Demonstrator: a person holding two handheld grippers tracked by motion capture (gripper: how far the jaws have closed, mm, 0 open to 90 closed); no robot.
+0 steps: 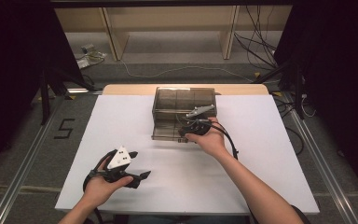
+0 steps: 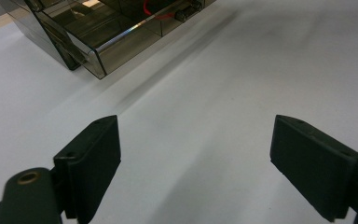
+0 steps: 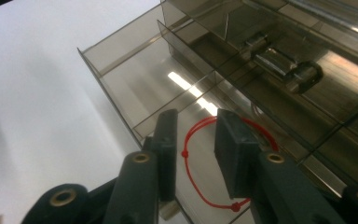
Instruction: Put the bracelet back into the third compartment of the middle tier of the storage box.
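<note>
A smoky clear drawer box [image 1: 184,99] stands at the middle back of the white table [image 1: 261,158], its lower drawer [image 1: 165,133] pulled out toward me. A red string bracelet [image 3: 184,153] lies flat in one compartment of the drawer [image 3: 135,79]. My right gripper [image 3: 196,140] hangs over that compartment with its jaws a little apart, the string showing in the gap between them; in the high view the right gripper [image 1: 187,132] is at the drawer's front right. My left gripper [image 1: 140,164] rests low at the front left, its jaws wide apart and empty [image 2: 196,158].
A shiny metal piece [image 3: 279,63] lies in a compartment deeper in the box. The box corner [image 2: 95,46] is ahead and left of the left gripper. Cables trail on the floor [image 1: 168,70] beyond the table, and a wooden frame [image 1: 168,28] stands behind.
</note>
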